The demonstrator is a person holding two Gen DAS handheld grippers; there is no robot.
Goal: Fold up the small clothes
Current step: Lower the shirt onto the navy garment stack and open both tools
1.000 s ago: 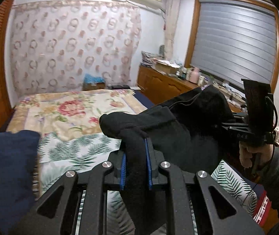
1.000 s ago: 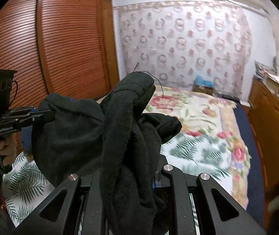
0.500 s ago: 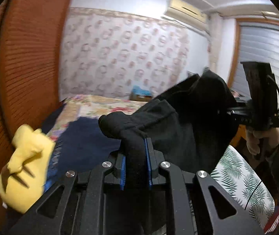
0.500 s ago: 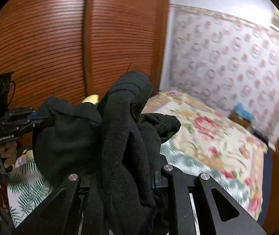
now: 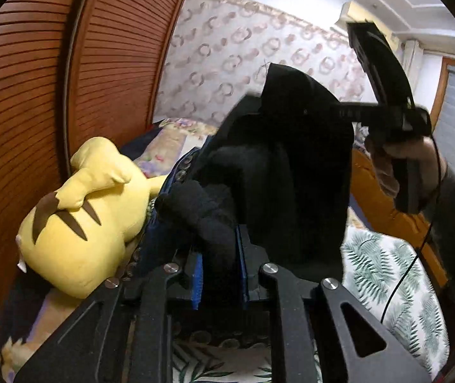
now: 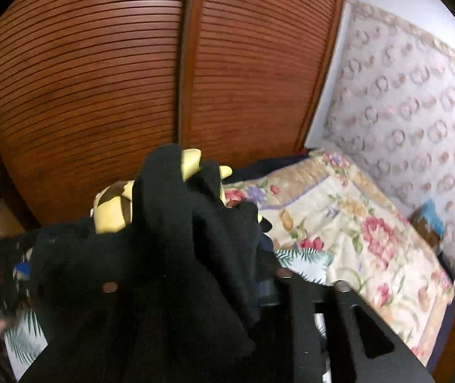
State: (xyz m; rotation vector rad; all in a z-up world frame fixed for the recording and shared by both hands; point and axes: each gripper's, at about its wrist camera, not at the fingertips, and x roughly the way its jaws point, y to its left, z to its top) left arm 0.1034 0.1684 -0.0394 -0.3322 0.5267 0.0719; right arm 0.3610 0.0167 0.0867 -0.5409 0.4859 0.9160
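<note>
Black fleece garment point(image 5: 294, 172) hangs bunched between the two tongs, carried in the air above the bed and close to the yellow plush toy point(image 5: 87, 217). The left tongs point(image 5: 219, 271) stand narrow, a thick roll of the fleece pinched between the blue pads point(image 5: 198, 274), which keeps that edge from slipping. The right tongs point(image 5: 342, 113) sit beyond the plush toy's far side, where a hand point(image 5: 390, 166) holds them up against the cloth's upper fold; their jaws have just been opening, and the fleece draped over them in their own view hides whether the pads press on it. My judgement: the cloth is being set down beside the plush toy, near the slatted wardrobe doors point(image 6: 131, 63).
</note>
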